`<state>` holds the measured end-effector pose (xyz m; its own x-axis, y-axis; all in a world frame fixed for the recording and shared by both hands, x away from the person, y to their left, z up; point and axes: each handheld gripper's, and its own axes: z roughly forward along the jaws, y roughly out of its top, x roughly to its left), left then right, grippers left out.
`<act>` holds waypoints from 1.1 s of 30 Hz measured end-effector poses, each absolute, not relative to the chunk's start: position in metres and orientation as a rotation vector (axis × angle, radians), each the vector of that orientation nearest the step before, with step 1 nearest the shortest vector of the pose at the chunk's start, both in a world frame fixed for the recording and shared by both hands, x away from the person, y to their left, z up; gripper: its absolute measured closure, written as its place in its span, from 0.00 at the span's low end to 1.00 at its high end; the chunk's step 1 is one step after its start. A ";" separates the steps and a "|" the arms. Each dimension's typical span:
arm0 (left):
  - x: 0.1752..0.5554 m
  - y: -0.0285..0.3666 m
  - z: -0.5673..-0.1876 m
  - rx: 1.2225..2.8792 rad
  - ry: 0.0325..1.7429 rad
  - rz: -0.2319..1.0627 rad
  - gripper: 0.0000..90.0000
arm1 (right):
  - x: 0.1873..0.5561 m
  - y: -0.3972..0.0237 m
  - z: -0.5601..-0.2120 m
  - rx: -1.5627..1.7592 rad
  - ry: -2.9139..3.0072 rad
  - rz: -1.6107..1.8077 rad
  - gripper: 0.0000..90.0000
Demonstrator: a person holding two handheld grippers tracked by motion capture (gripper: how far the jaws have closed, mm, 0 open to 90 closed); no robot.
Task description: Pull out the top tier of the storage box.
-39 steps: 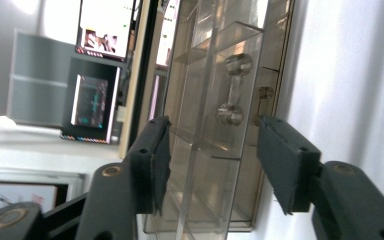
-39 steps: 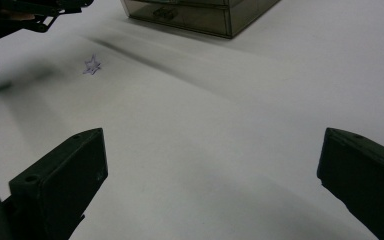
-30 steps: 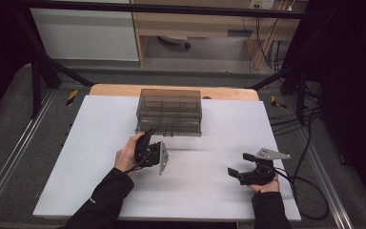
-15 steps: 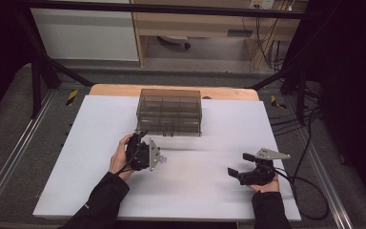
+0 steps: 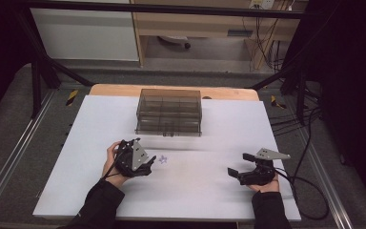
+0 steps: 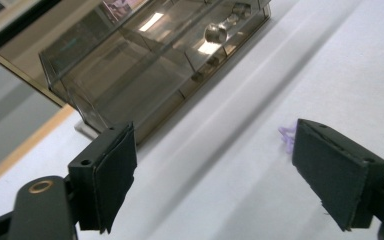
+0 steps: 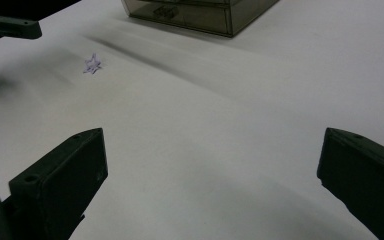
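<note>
Tongs in the person's left hand (image 5: 148, 162) sit at the near left of the white surface (image 5: 209, 191), lying on their side with the tips facing right, and their jaws have just been opening; in the left gripper view the two black pads (image 6: 110, 175) stand well apart with nothing between them. A small purple star-shaped piece (image 5: 162, 160) lies flat on the surface just to the right of those tips, free of both pads; in the left gripper view it peeks out beside the right-hand pad (image 6: 286, 137). The right tongs (image 5: 231, 172) rest at the near right, tips facing left toward the star, well apart from it, jaws spread wide and empty in the right gripper view, where the star (image 7: 92, 64) lies far off on the left. A smoky clear drawer box (image 5: 169, 112) stands at the far middle of the surface, with a small metal ball (image 6: 215, 33) visible inside it in the left gripper view.
</note>
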<state>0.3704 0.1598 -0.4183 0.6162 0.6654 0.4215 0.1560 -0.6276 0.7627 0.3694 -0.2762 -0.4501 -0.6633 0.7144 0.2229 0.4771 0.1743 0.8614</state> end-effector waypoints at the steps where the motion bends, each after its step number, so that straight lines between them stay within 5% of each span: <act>1: 0.370 0.162 -0.419 2.139 0.653 0.920 0.20 | 0.369 -0.276 -0.450 1.155 2.218 1.487 0.00; 33: 0.368 0.180 -0.431 2.051 0.788 0.632 0.12 | 0.370 -0.277 -0.450 1.154 2.222 1.483 0.00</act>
